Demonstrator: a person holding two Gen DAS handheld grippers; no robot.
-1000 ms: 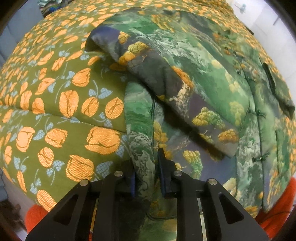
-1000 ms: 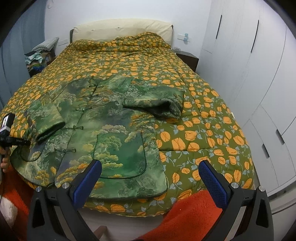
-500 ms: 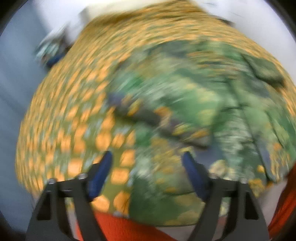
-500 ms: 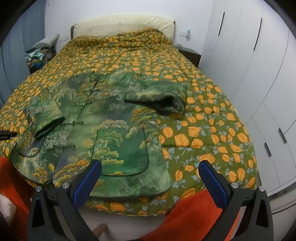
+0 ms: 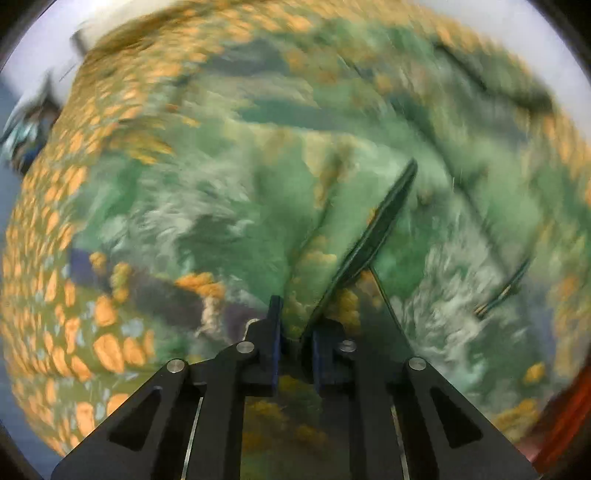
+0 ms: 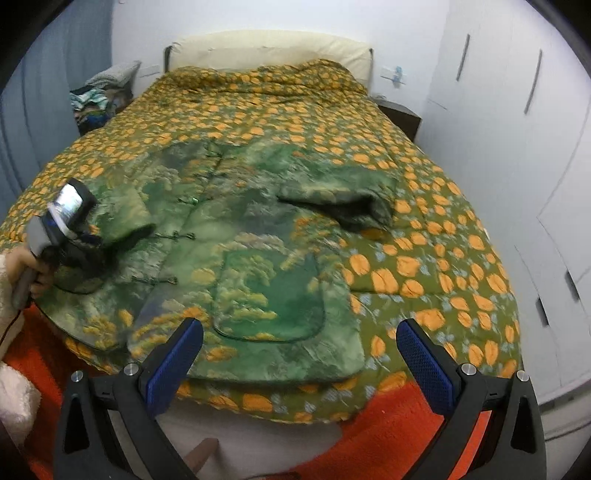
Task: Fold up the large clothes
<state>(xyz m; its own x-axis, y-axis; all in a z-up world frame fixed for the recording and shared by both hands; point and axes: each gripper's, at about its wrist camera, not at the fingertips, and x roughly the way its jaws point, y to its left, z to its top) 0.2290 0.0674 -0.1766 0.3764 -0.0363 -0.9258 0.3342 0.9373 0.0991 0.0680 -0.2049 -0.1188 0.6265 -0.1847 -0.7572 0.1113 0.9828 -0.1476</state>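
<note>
Now my left gripper (image 5: 291, 332), apart half a second ago, has clamped the jacket (image 6: 236, 236) edge (frame blurred); right gripper (image 6: 299, 358) hangs wide open, so folding proceeds.

From my right wrist view, a bed (image 6: 461, 295) fills the centre, covered in an olive quilt (image 6: 424, 236) with orange flowers. A cream headboard (image 6: 273, 46) sits top centre against a white wall (image 6: 147, 26). White wardrobe doors (image 6: 517, 122) run down the right. Orange rug (image 6: 369, 435) lies at the bottom; a dark nightstand (image 6: 402, 116) is upper right.
</note>
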